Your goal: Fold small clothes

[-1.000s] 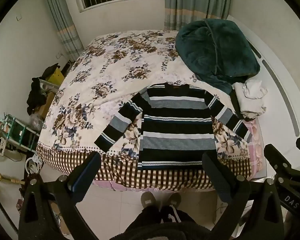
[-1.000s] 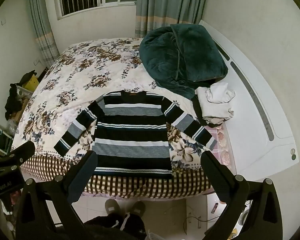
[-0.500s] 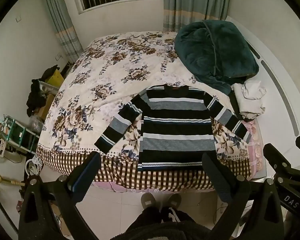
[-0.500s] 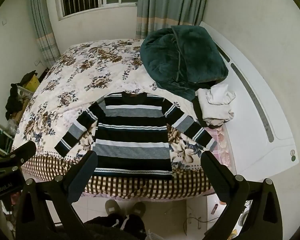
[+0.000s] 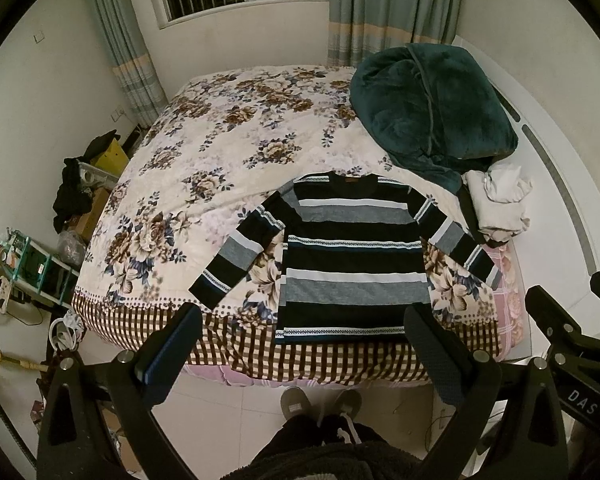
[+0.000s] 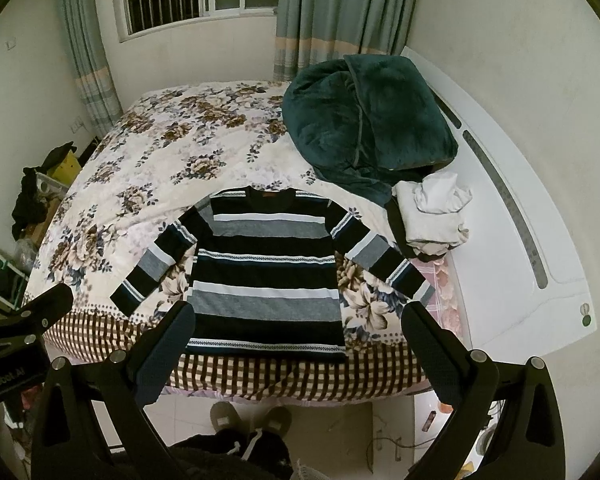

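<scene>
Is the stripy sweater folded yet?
Not yet. The striped sweater lies spread flat on the bed, sleeves out, ready. Both the left gripper and right gripper are open, holding nothing. All the folding is left.

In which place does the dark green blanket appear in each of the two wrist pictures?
Left wrist: the dark green blanket lies upper right, on the bed's far right corner.
Right wrist: the blanket lies above centre, slightly right.
Shared landmark: the white folded clothes just below it.
</scene>
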`<state>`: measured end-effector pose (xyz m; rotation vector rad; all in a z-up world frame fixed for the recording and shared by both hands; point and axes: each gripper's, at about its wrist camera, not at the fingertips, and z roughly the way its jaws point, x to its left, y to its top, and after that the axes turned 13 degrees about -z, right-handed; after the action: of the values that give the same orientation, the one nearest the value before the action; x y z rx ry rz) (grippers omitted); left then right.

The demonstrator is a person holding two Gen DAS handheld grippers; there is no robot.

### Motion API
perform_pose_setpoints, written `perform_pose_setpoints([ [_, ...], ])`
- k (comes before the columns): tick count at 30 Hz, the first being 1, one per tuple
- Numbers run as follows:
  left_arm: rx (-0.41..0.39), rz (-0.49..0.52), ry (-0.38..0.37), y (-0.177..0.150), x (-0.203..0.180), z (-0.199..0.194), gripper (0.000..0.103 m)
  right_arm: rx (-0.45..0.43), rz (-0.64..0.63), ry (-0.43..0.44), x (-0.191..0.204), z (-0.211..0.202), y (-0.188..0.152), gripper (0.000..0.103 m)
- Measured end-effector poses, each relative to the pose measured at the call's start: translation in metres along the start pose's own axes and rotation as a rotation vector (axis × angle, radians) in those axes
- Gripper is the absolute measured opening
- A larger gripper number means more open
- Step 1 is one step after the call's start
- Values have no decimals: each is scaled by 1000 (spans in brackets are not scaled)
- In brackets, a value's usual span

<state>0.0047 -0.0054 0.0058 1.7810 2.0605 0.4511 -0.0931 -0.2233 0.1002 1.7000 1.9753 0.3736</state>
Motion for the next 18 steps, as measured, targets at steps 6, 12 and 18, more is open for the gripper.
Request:
perform_pose_setpoints([
  [6, -10, -4, -1, 13, -3, -9, 103, -10, -1, 2, 1, -10, 14, 103],
  [12, -11, -2, -2, 13, -3, -9, 103, -11, -1, 1, 1, -11, 14, 103],
  [18, -11, -4, -3, 12, -2, -9, 103, -13, -2, 0, 1, -12, 16, 103],
])
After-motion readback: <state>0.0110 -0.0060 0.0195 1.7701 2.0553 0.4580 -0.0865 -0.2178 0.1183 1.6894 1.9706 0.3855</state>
